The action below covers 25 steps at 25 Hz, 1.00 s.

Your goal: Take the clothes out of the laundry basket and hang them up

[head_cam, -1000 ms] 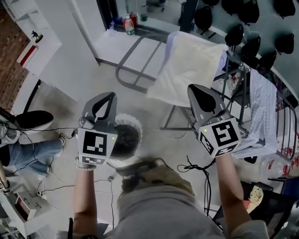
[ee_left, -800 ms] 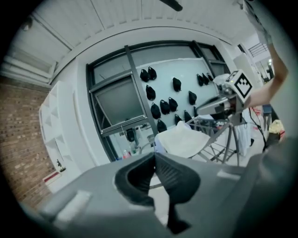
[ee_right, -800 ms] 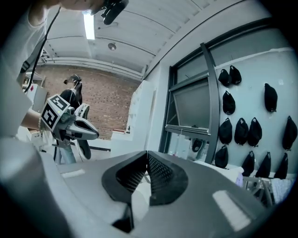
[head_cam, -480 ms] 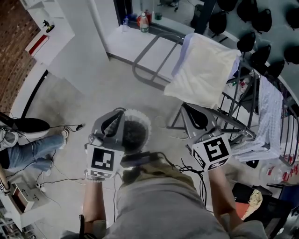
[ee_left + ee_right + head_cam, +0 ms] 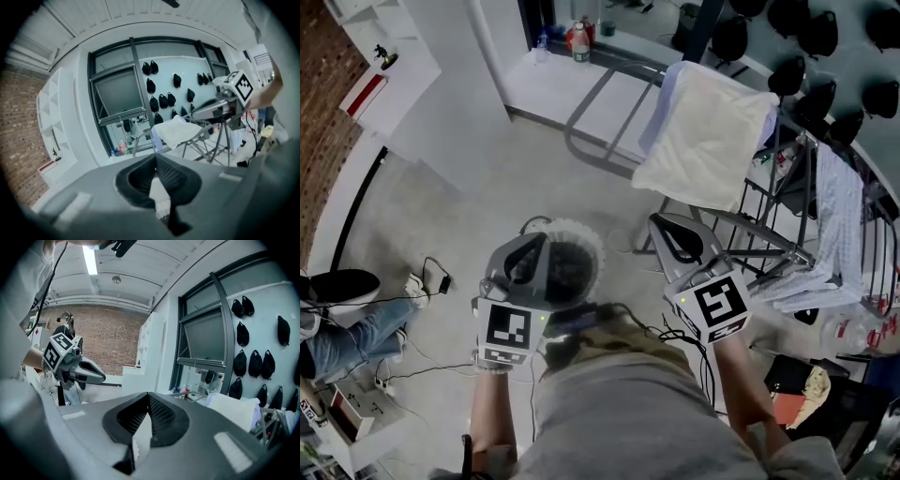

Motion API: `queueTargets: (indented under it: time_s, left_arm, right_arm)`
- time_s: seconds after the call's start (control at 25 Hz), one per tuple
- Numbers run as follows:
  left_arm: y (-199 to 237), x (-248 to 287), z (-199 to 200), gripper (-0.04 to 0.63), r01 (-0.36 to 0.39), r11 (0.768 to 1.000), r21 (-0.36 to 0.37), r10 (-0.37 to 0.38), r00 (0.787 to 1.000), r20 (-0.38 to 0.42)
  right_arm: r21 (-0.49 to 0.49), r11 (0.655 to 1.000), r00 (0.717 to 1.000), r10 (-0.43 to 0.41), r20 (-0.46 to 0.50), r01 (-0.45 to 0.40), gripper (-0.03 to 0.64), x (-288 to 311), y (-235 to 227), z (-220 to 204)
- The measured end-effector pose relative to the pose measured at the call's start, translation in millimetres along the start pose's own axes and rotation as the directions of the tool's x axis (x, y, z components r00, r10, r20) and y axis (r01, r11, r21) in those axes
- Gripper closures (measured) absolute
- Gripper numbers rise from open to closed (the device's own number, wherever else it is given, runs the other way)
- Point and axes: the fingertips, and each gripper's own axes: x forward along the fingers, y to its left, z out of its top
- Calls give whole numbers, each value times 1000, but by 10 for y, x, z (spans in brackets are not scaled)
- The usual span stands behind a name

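1. The basket (image 5: 586, 234) stands on the floor just ahead of the person. Its inside is dark, and I cannot tell single clothes apart in it.
2. The left gripper (image 5: 534, 246) has its jaws pressed together with nothing between them. It now overlaps the basket's left half; a second ago it sat at the basket's left rim.
3. The right gripper (image 5: 661, 223) also has its jaws together and empty. It hangs right of the basket, clear of it, and nearer to it than a second ago.
4. The rack (image 5: 769, 239) stands right of the basket. A cream towel (image 5: 708, 131) and a striped cloth (image 5: 834, 206) hang over it, as before.
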Motion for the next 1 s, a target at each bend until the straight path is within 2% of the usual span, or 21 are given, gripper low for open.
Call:
queueTargets:
  time_s: [0.4,1.0]
  left_arm:
    - [13,26,27,603,27,1000,7,-27,999,38]
    - [64,33,80,603,23,1000,-18,-22,996,82]
  right_arm:
    - [7,1000,1000,-13,-16,13,612,30,82,-17]
    - [7,1000,1000,-19,-22,19,612,99,161,-15]
